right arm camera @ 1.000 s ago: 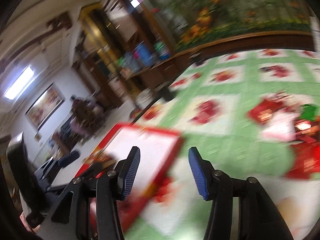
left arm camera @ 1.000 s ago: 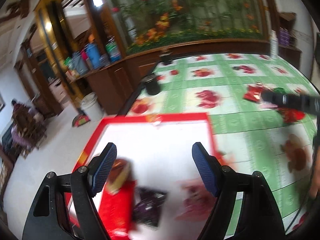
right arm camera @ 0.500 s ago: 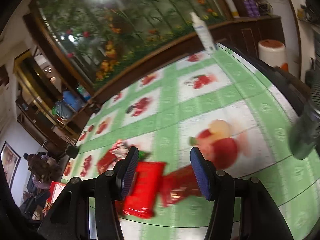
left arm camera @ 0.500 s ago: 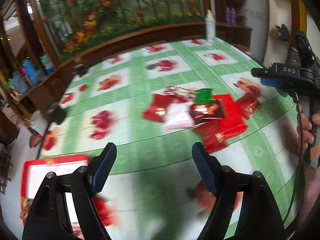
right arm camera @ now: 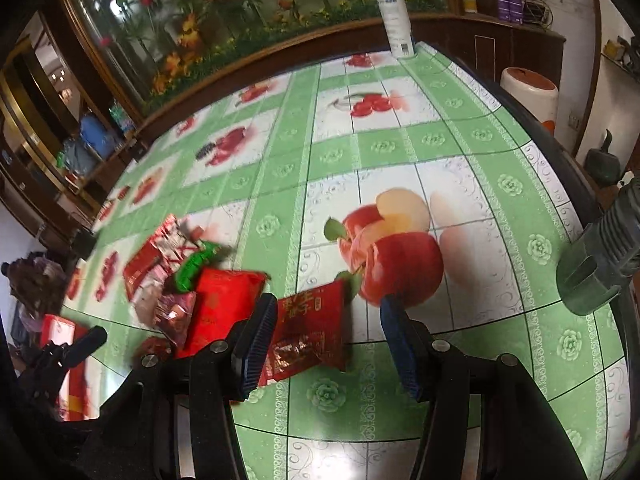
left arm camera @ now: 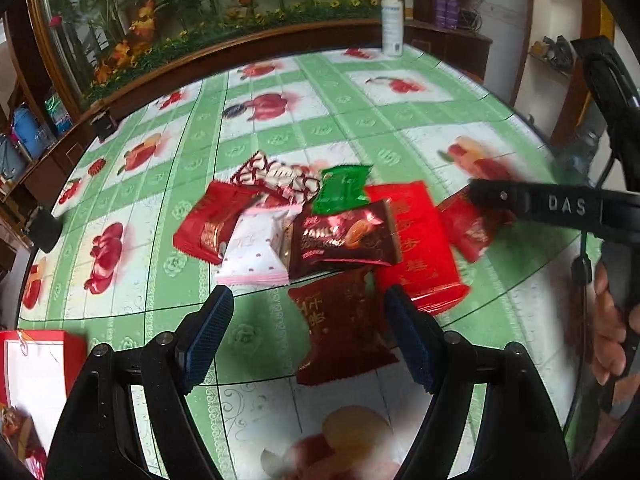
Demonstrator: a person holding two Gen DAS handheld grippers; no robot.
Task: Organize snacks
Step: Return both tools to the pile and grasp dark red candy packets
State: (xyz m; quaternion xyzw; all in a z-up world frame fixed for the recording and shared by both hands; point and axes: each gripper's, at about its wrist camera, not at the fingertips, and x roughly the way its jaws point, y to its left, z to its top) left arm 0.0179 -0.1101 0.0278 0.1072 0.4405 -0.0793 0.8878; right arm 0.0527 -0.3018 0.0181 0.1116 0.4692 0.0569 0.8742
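A pile of snack packets lies on the green fruit-print tablecloth [left arm camera: 360,120]: a brown almond packet [left arm camera: 344,236], a white-pink one [left arm camera: 256,252], a green one [left arm camera: 344,188] and a large red one [left arm camera: 416,240]. My left gripper [left arm camera: 308,324] is open above a dark red packet [left arm camera: 340,320] that lies between its fingers, untouched. My right gripper [right arm camera: 328,340] is open too, straddling a small red packet [right arm camera: 308,332] at the pile's right end; the packet rests flat on the cloth. The right gripper [left arm camera: 552,204] also shows in the left wrist view, over that small red packet [left arm camera: 468,224].
A red box with a white inside [left arm camera: 36,360] sits at the near left with snacks in it. A white spray bottle [right arm camera: 394,20] stands at the table's far edge. A white bin [right arm camera: 528,92] stands off the table's right edge. A hand [left arm camera: 608,328] grips the right tool.
Both grippers have swung right, away from the red box and over to the snack pile, and now tilt further down. The jaws look the same width.
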